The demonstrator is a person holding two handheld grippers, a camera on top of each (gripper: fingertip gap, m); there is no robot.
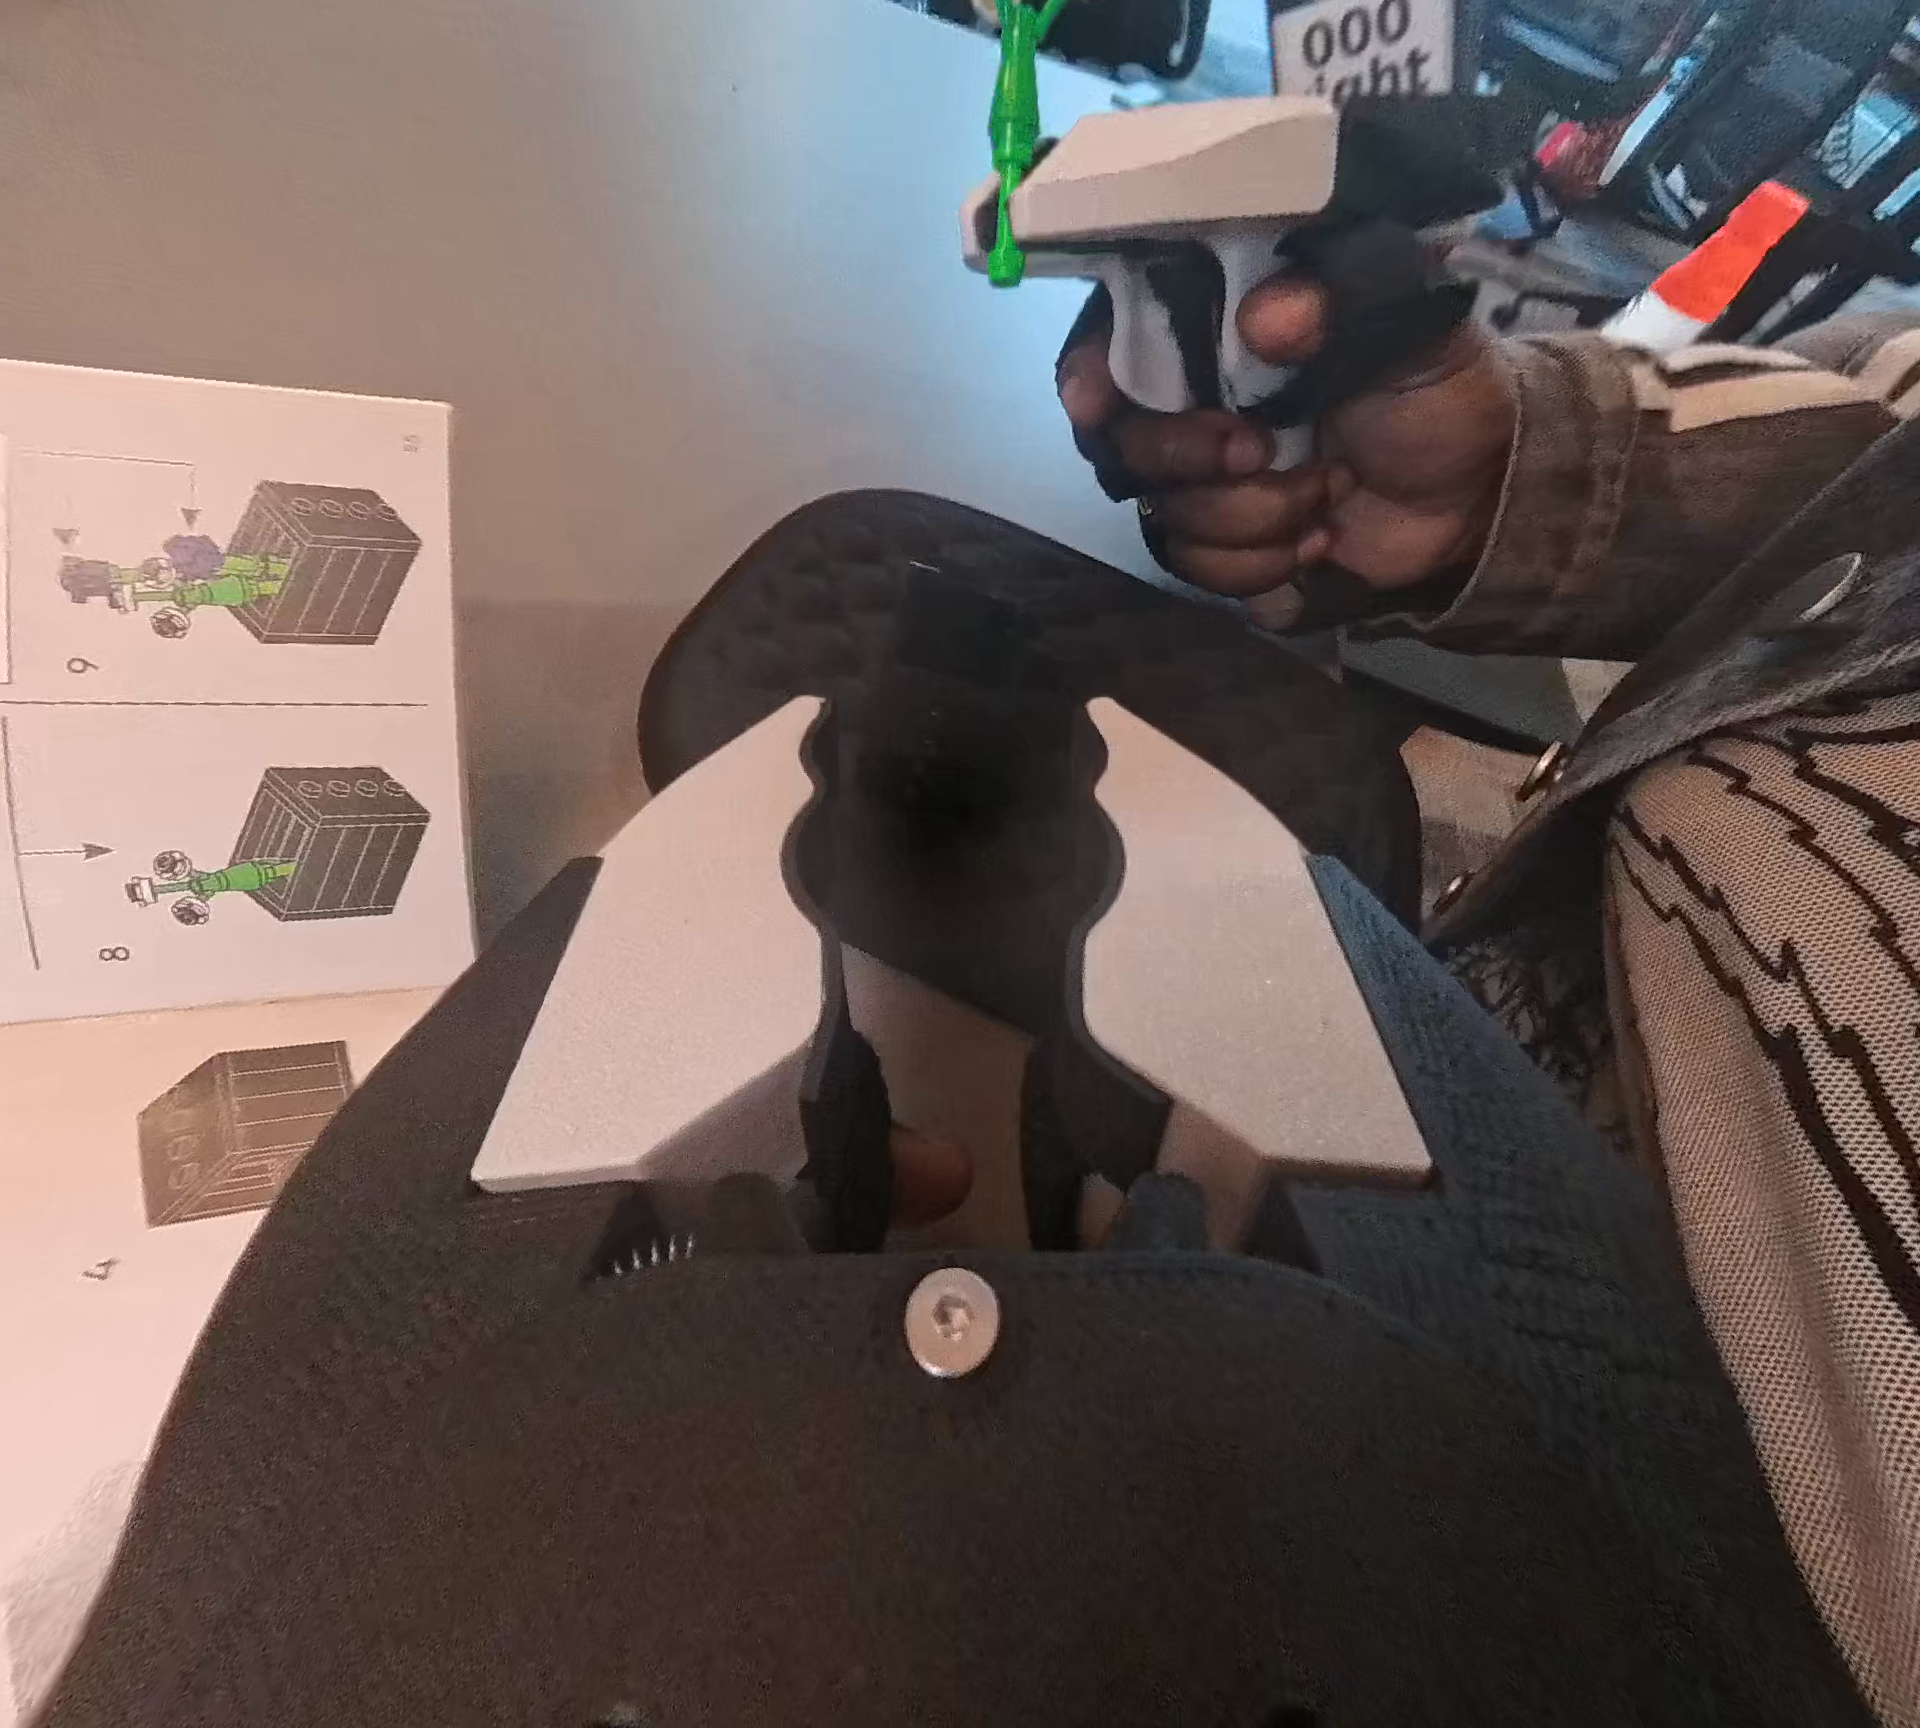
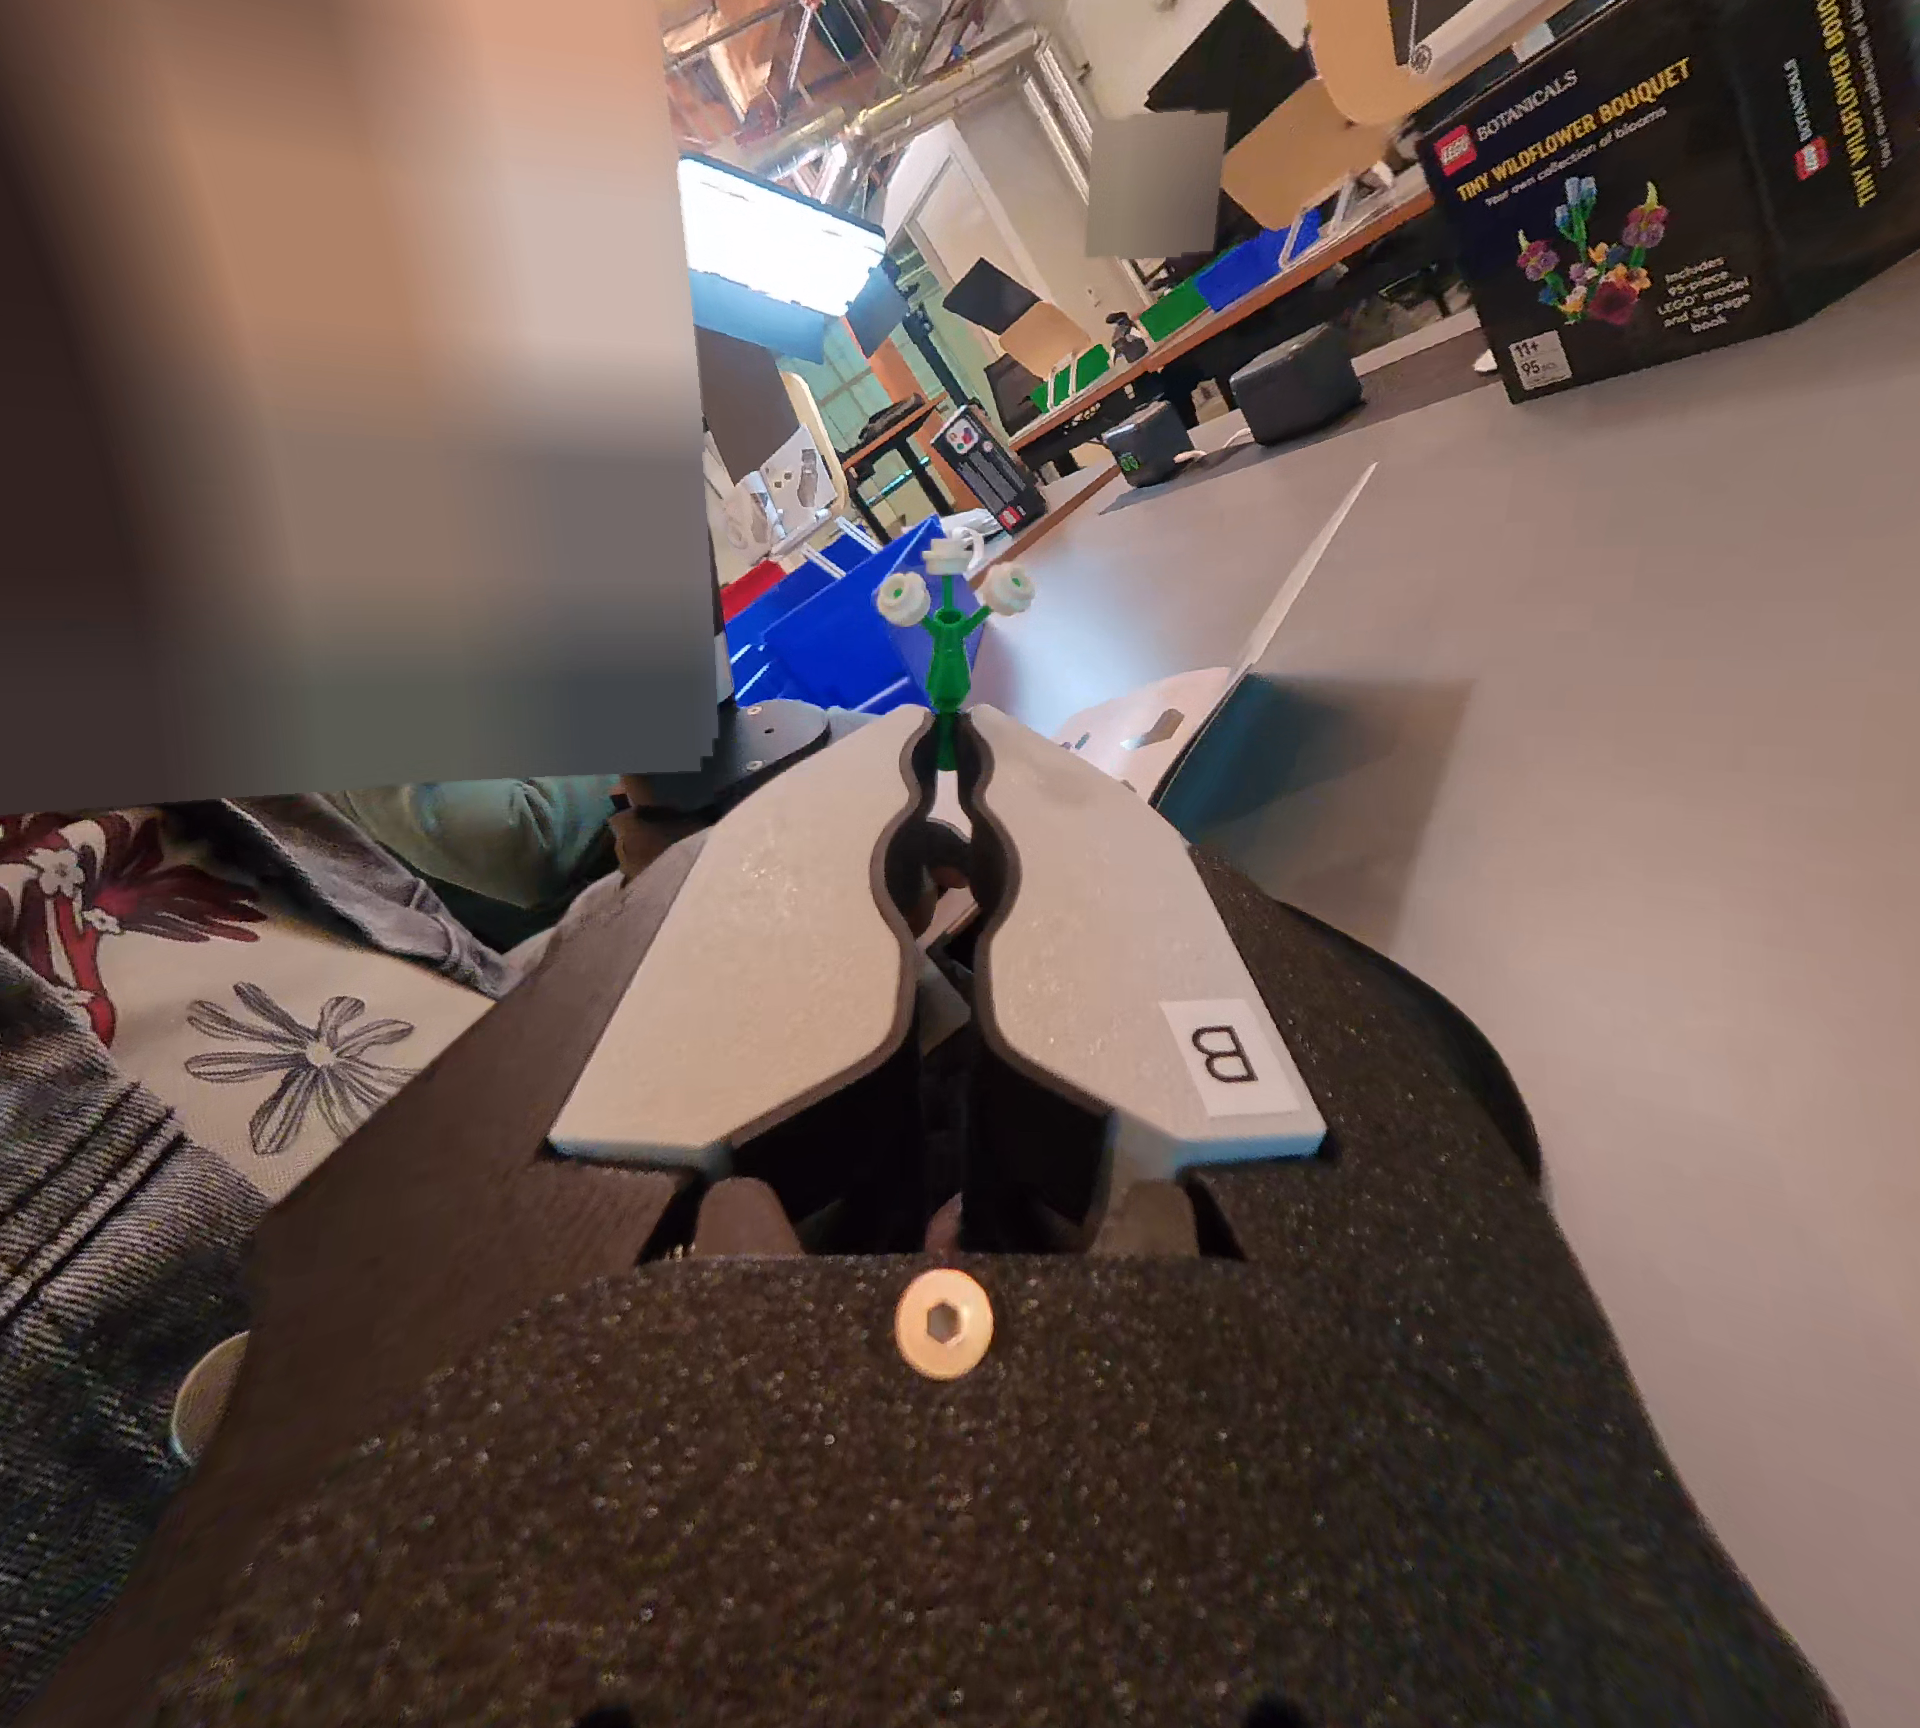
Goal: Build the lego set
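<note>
My right gripper (image 2: 945, 733) is shut on the foot of a green stem (image 2: 945, 660) that carries small white flower heads (image 2: 902, 598). It holds the stem in the air above the grey table (image 2: 1610, 795). In the left wrist view the same gripper (image 1: 992, 229) and stem (image 1: 1013, 109) show at the upper middle, held by a hand (image 1: 1299, 473). My left gripper (image 1: 951, 712) has its fingers apart around a black blocky piece (image 1: 966, 639). The piece is blurred and fills the gap. It is lower than the stem and nearer to me.
An open instruction booklet (image 1: 229, 691) lies on the table (image 1: 468, 172) at the left. The black set box (image 2: 1662, 172) stands at the table's far right. Blue bins (image 2: 831, 639) sit beyond the stem. A patterned sleeve (image 1: 1766, 1055) fills the right. One gripper's finger ends stand about 8 cm off the other's.
</note>
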